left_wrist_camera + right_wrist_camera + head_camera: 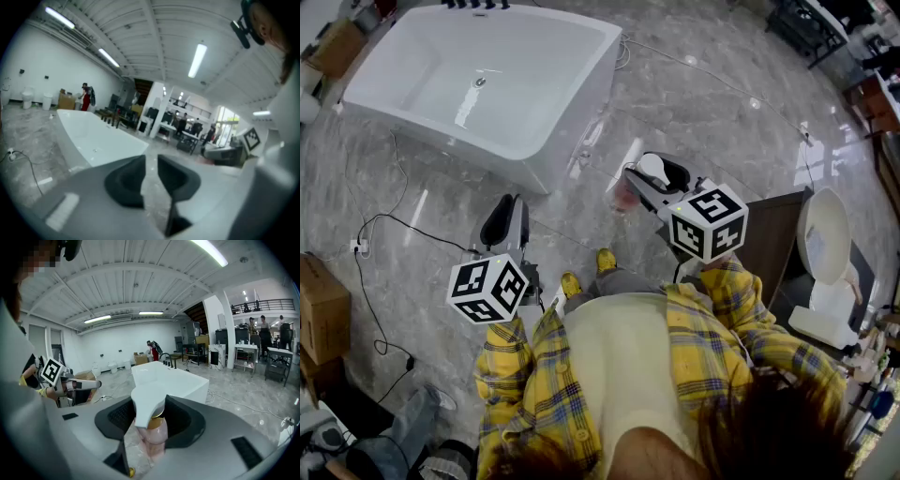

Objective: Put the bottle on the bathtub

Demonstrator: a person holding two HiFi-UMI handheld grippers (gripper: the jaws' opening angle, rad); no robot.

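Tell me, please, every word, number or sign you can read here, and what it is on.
No words or numbers can be read anywhere.
Left cube, right cube: black-and-white square markers only, no text.
Bottle: no label visible.
Box: no print legible.

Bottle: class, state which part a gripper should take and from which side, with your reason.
Take the pink body just below the gold collar, from the side, as the right gripper holds the bottle now. It hangs roughly upright; the body is rounded and even, while the white pump head overhangs.
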